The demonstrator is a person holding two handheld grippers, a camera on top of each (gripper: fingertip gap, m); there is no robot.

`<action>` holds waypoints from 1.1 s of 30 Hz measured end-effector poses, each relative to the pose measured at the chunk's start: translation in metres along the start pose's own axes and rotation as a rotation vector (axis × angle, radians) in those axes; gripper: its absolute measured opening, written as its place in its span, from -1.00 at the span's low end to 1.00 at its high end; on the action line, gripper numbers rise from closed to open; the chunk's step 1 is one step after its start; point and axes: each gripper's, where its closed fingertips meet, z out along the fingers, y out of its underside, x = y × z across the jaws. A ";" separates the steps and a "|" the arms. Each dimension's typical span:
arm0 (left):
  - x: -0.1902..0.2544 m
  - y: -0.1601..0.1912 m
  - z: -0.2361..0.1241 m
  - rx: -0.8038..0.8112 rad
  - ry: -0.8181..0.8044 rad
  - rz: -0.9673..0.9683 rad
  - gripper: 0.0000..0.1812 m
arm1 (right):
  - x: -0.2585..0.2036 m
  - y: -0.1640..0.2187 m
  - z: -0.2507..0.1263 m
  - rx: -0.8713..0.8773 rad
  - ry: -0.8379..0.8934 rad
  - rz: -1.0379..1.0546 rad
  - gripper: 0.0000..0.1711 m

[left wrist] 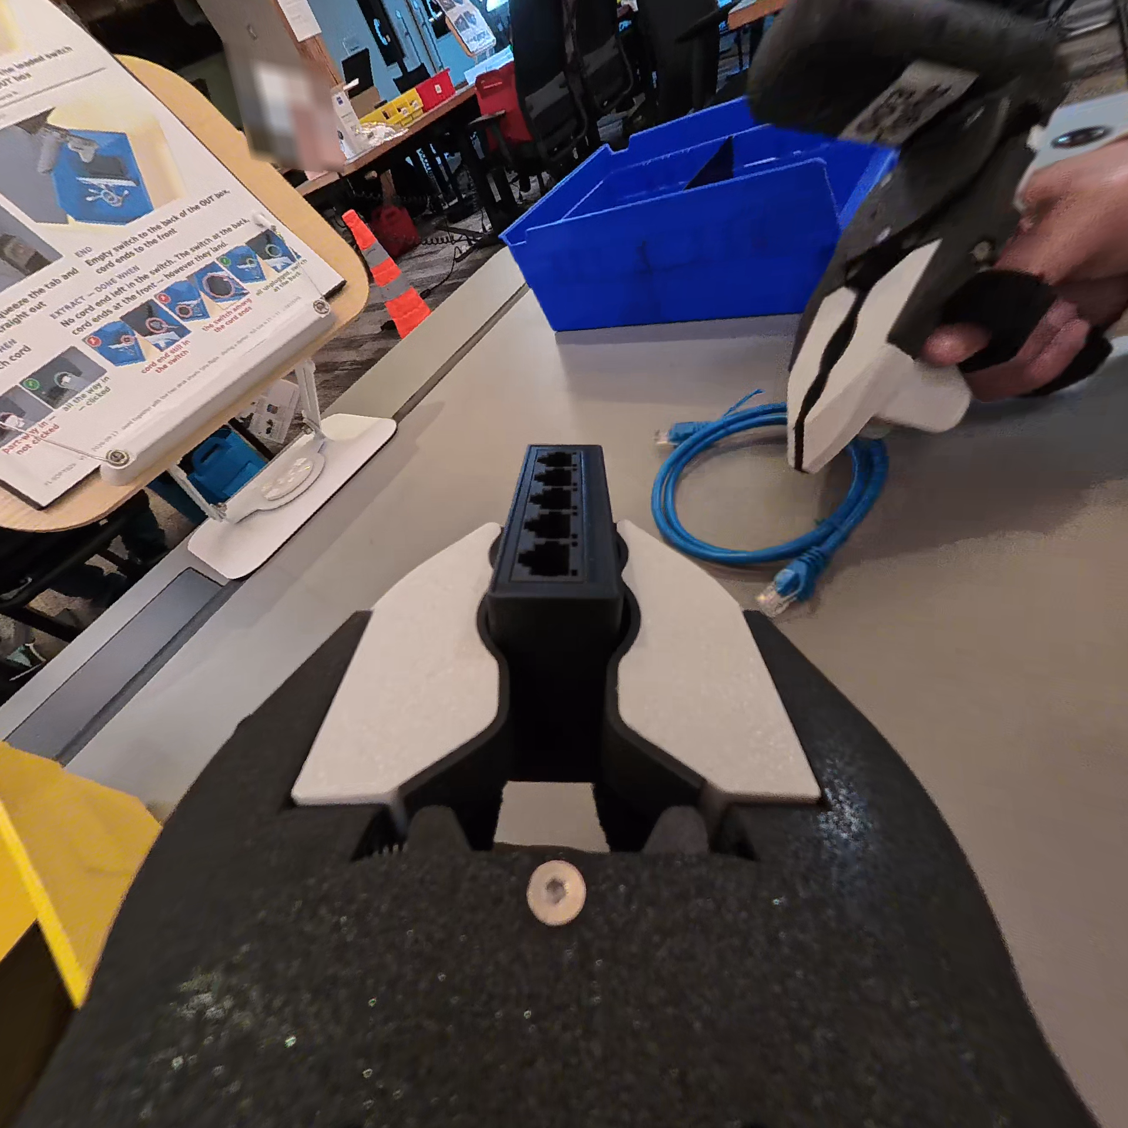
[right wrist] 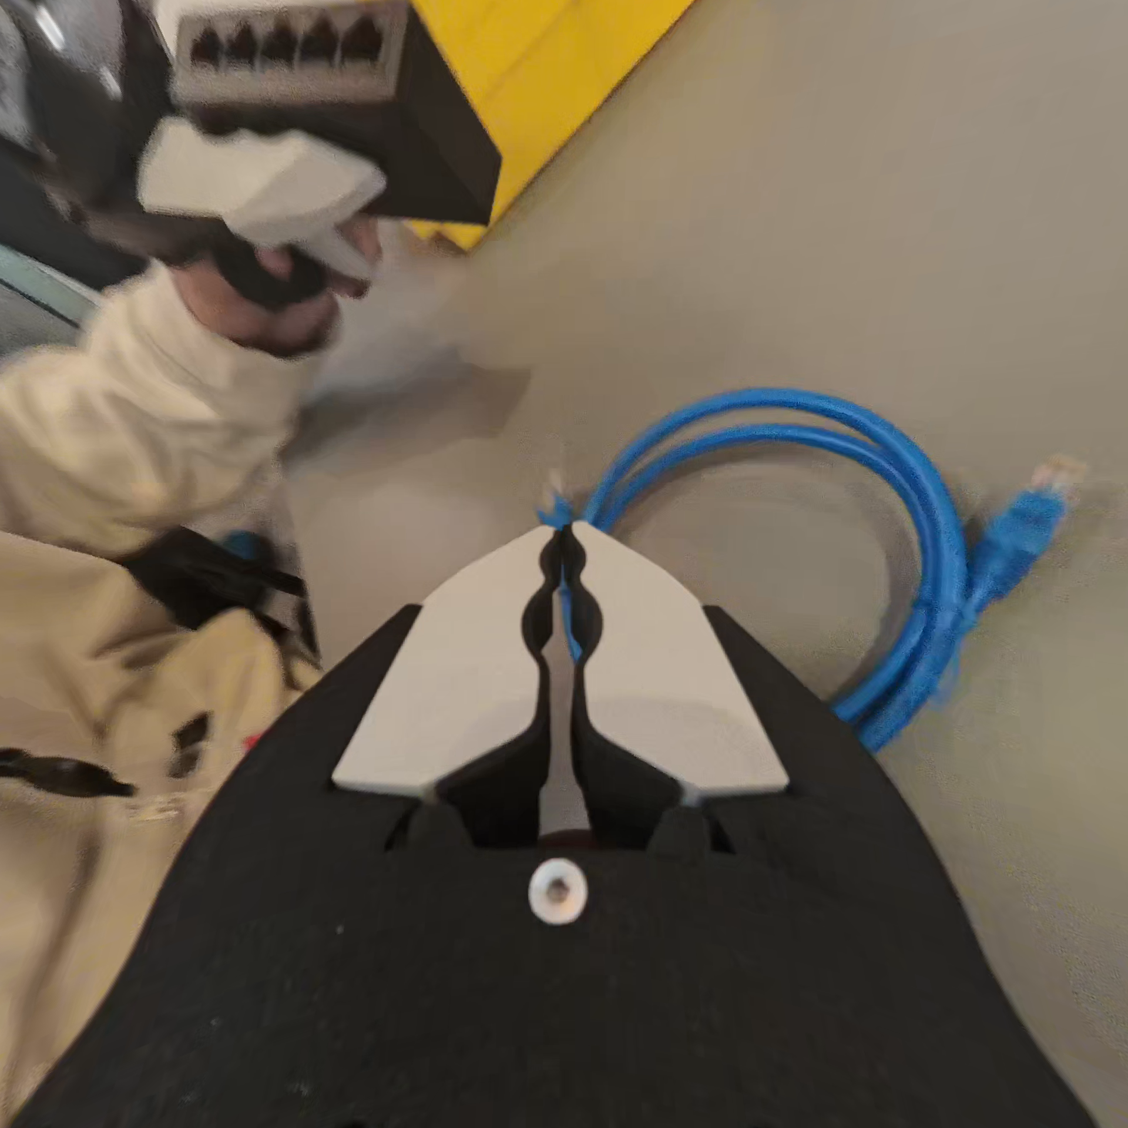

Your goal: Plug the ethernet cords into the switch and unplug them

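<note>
My left gripper (left wrist: 558,537) is shut on a black switch (left wrist: 558,525), pads pressed on both its sides, the row of empty ports facing up. The switch also shows in the right wrist view (right wrist: 287,55), at the upper left. A coiled blue ethernet cord (left wrist: 702,543) lies on the grey table (left wrist: 915,702) to the right of the switch, both plugs free (left wrist: 787,586). My right gripper (right wrist: 563,531) is shut, tips down over the coil (right wrist: 854,421). A thin blue strip shows in the slit between its pads. It also shows in the left wrist view (left wrist: 802,455).
A blue bin (left wrist: 671,262) stands behind the cord. A yellow bin (right wrist: 549,91) sits at the near left of the table. An instruction sheet on a white stand (left wrist: 152,274) is at the left edge. An orange cone (left wrist: 390,274) stands on the floor beyond.
</note>
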 end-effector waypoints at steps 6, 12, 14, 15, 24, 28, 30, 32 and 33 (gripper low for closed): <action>0.010 0.001 0.004 -0.019 0.024 0.027 -0.67 | -0.008 0.002 -0.005 0.012 0.134 -0.278 -1.00; 0.015 0.001 0.006 -0.025 0.037 0.034 -0.67 | 0.025 -0.010 -0.039 -0.052 0.383 -0.413 -0.75; 0.016 0.001 0.006 -0.025 0.038 0.036 -0.67 | 0.046 -0.013 -0.050 -0.040 0.423 -0.296 -0.73; 0.016 0.001 0.006 -0.026 0.038 0.038 -0.67 | 0.044 -0.014 -0.049 -0.023 0.367 -0.237 -0.67; 0.015 0.002 0.005 -0.033 0.029 0.058 -0.67 | -0.027 0.025 0.015 -0.204 0.384 -0.916 -0.64; 0.015 0.001 0.006 -0.034 0.025 0.079 -0.67 | -0.015 0.029 0.022 -0.332 0.456 -1.176 -0.63; 0.015 0.000 0.005 -0.033 0.021 0.091 -0.67 | -0.013 0.031 0.026 -0.379 0.464 -1.278 -0.64; 0.015 0.000 0.005 -0.037 0.015 0.106 -0.68 | -0.007 0.029 0.027 -0.409 0.502 -1.375 -0.66; 0.015 0.000 0.005 -0.039 0.012 0.114 -0.68 | -0.005 0.029 0.028 -0.420 0.512 -1.408 -0.69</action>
